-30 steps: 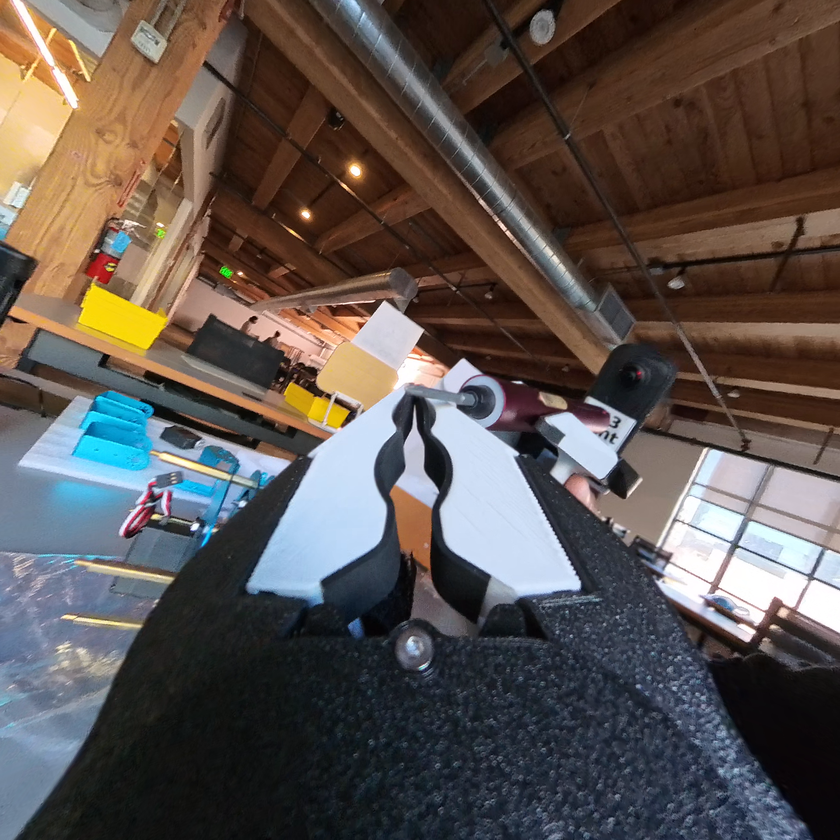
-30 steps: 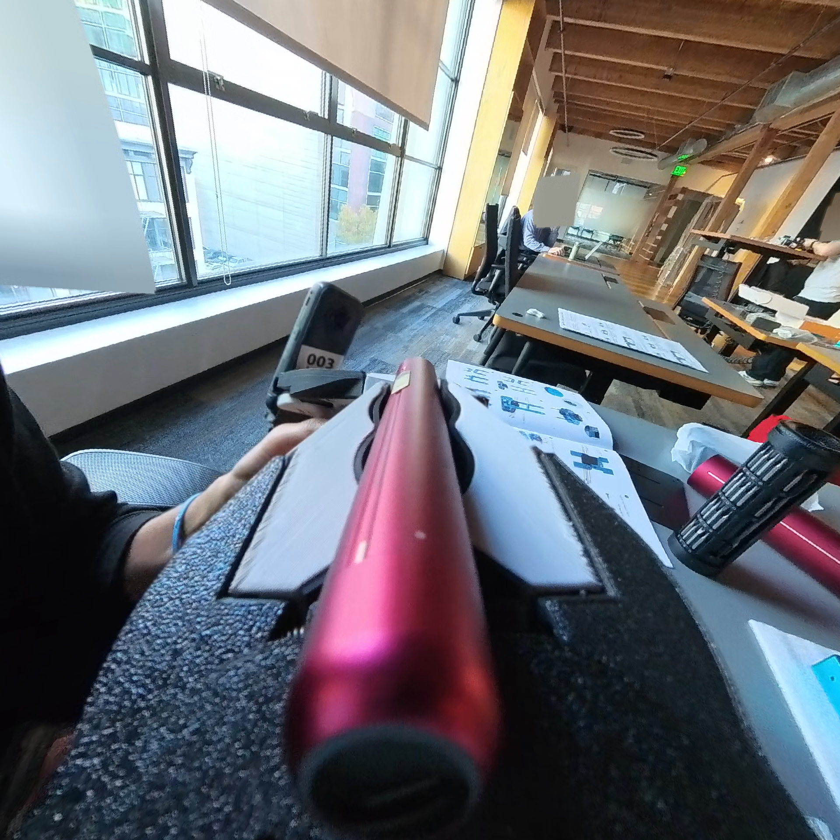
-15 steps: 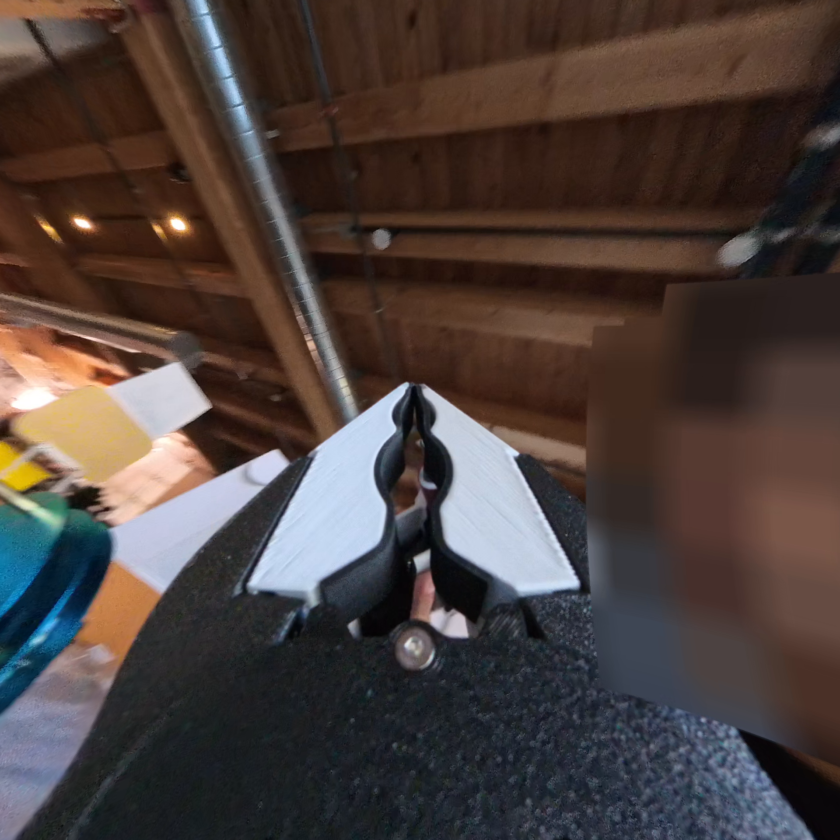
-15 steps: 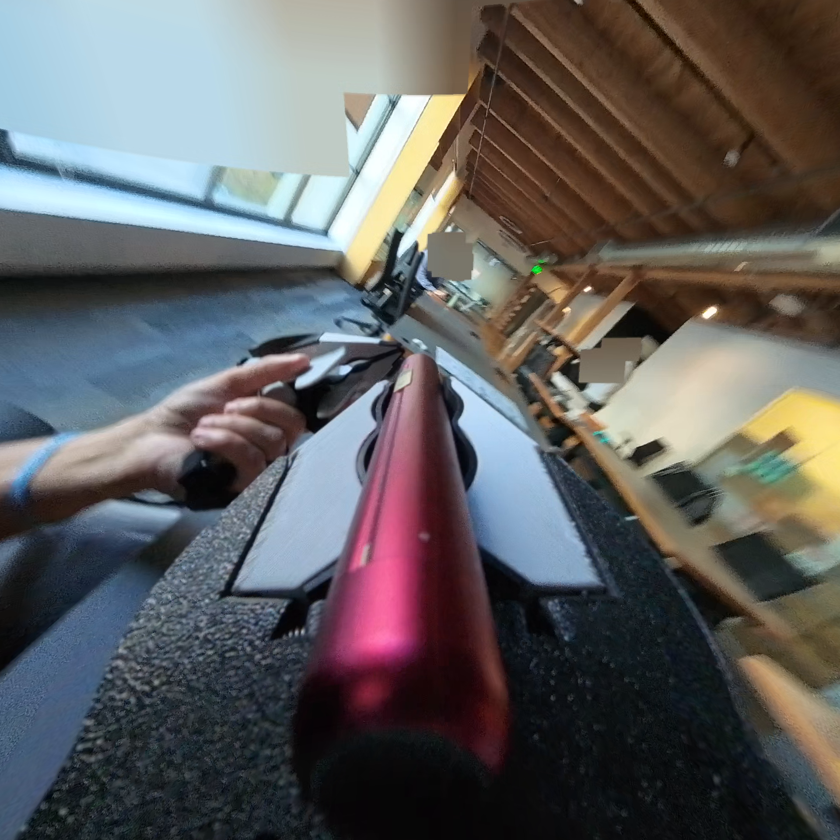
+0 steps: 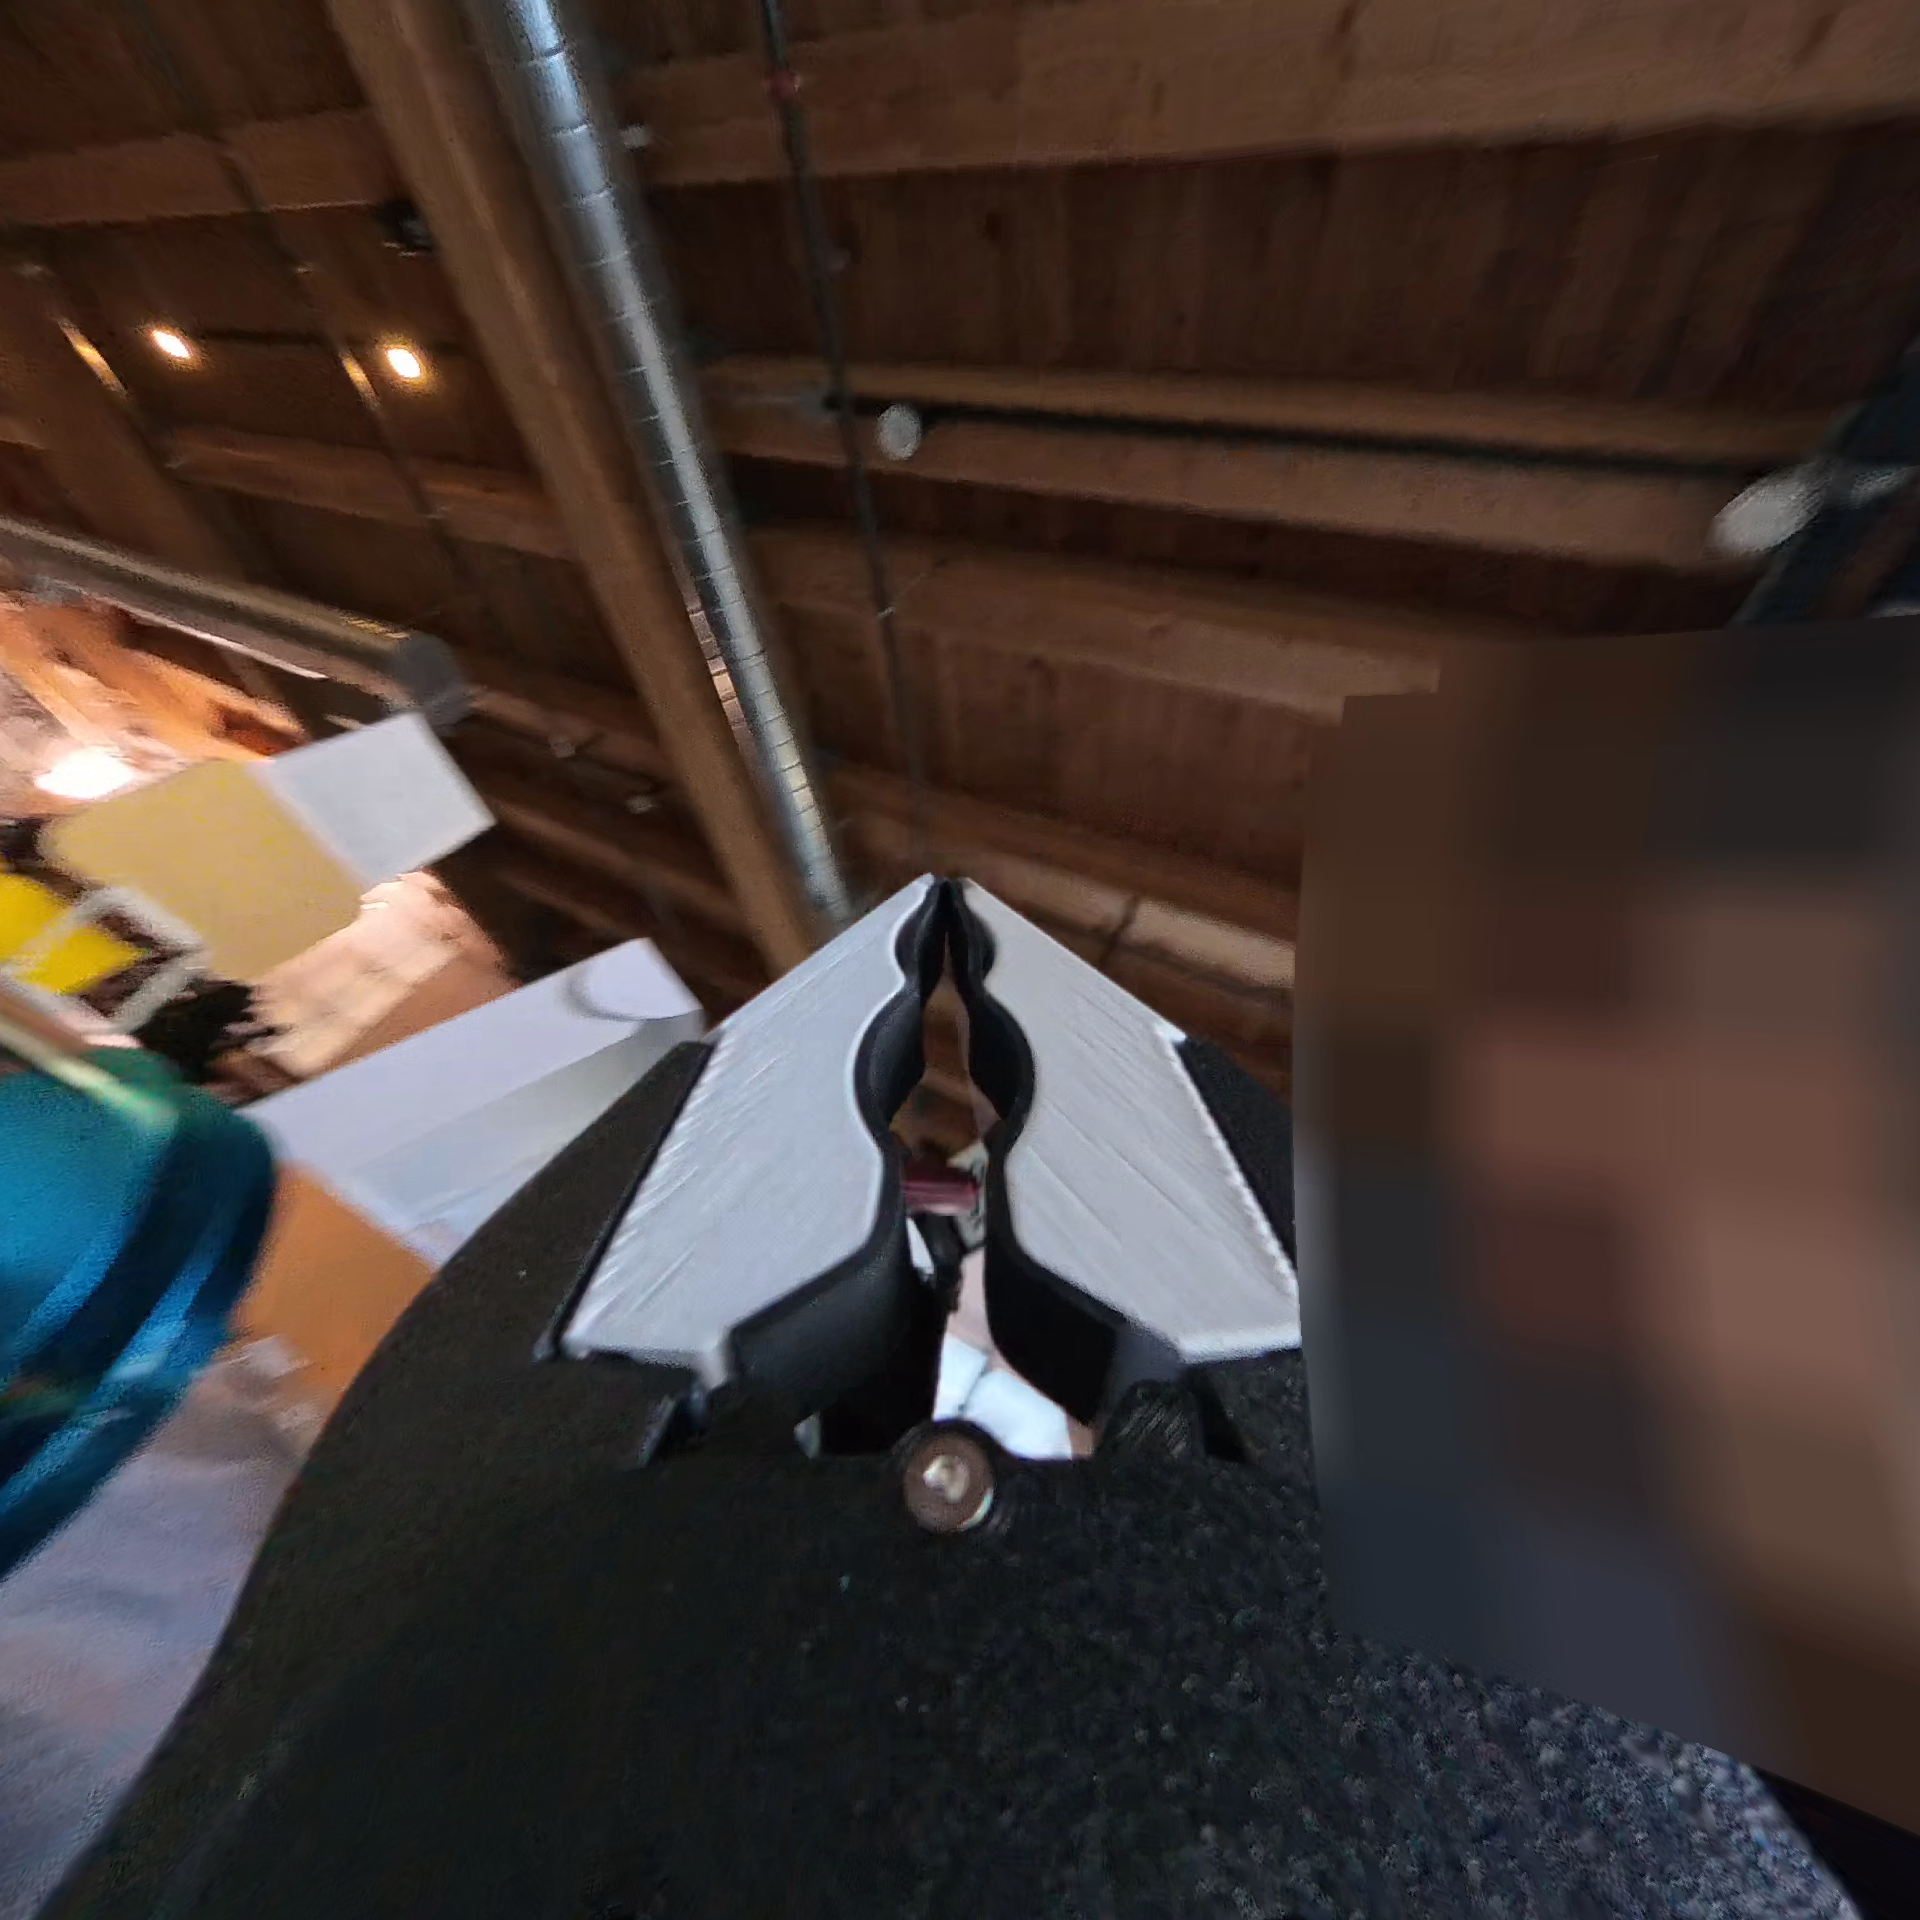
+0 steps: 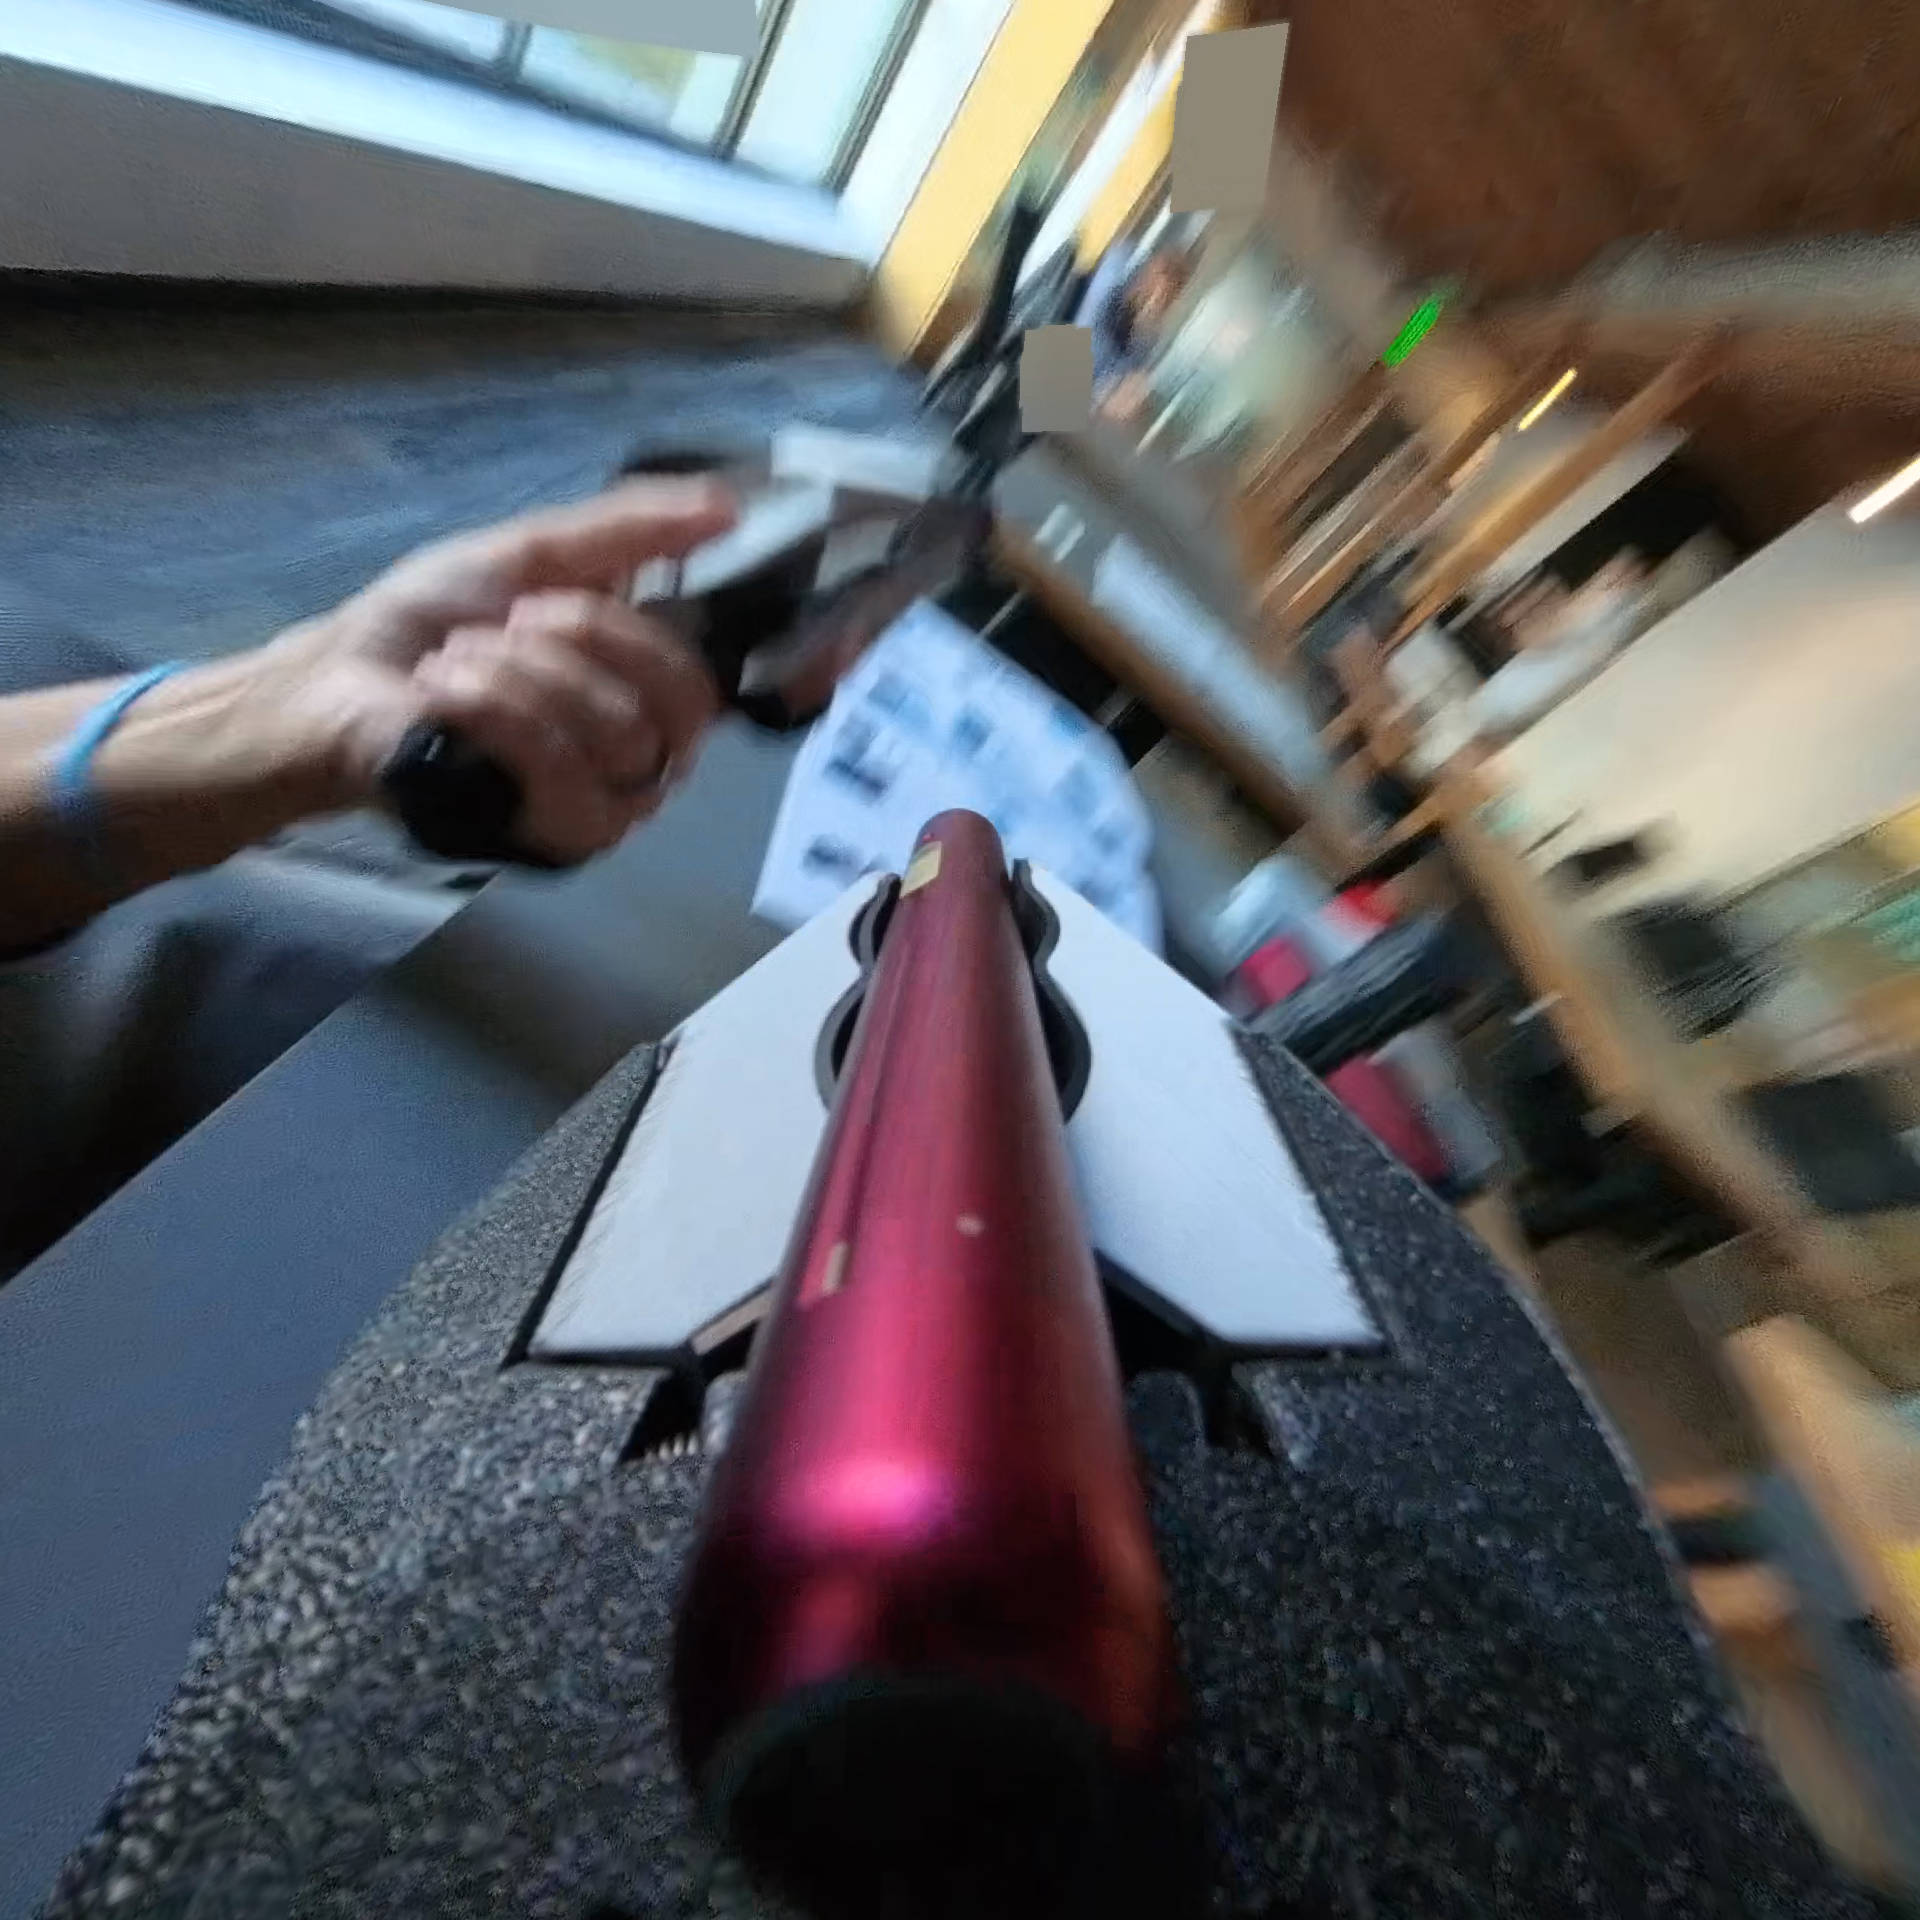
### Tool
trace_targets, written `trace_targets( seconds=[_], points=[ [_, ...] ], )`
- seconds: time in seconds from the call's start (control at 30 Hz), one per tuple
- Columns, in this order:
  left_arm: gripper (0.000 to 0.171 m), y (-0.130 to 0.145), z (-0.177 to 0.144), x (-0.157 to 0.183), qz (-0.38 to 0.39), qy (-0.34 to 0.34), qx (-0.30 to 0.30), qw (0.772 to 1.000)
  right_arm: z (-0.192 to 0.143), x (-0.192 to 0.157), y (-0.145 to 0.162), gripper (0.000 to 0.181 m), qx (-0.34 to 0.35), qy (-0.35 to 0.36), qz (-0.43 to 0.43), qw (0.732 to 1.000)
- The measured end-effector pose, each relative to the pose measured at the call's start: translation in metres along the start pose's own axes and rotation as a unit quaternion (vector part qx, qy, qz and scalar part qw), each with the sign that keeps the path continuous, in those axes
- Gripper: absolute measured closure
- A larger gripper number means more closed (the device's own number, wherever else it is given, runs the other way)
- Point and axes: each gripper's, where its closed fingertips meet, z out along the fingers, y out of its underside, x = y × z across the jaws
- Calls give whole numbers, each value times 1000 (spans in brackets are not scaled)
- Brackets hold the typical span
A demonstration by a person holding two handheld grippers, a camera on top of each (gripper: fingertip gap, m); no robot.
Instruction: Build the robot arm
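My right gripper (image 6: 956, 904) is shut on a dark red metal tube (image 6: 935, 1299) that lies along its fingers, with one end close to the camera. Beyond the tube's far end, a hand (image 6: 540, 675) holds my left gripper (image 6: 821, 561), blurred and clear of the tube. In the left wrist view my left gripper (image 5: 943, 894) points up at a wooden ceiling. Its jaws are closed tip to tip with nothing between them. A small maroon piece (image 5: 938, 1188) shows through the gap lower down.
A grey table (image 6: 312, 1195) carries a printed sheet with blue pictures (image 6: 935, 748) and a second red tube with a black ribbed sleeve (image 6: 1351, 997). A blurred teal object (image 5: 104, 1247) is close at the left. A metal duct (image 5: 665, 520) runs overhead. Some 12 centimetres of space lies between my two pairs of fingers.
The left gripper has swung up from the table scene to face the ceiling, away from the tube's tip. The right view has rolled and blurred, with the tube still gripped.
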Motion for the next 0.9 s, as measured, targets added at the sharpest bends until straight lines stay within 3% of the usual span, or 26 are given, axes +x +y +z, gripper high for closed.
trace_targets(
  seconds=[0.03, 0.1, 0.17, 0.27, 0.37, 0.57, 0.9],
  points=[
    [171, -3, -4, -4, 36, -34, -22, 999, 1, 0, 28, 159, -43, -25, 45, 998],
    [171, -11, -17, -23, 123, -135, -61, 981, 2, -8, 77, 159, -93, -74, 116, 986],
    [171, -25, -33, -38, 200, -217, -75, 952, 5, -11, 112, 159, -109, -76, 155, 979],
    [170, -35, -44, -46, 251, -264, -78, 928, 5, -26, 147, 159, -143, -117, 186, 965],
    [169, -31, -41, -43, 241, -242, -82, 936, 4, -29, 145, 160, -93, -130, 240, 958],
    [170, -36, -44, -53, 250, -255, -73, 931, 8, -41, 146, 160, -101, -116, 184, 971],
    [170, -40, -48, -53, 263, -261, -68, 926, 4, -44, 147, 159, -104, -118, 181, 971]
  ],
)
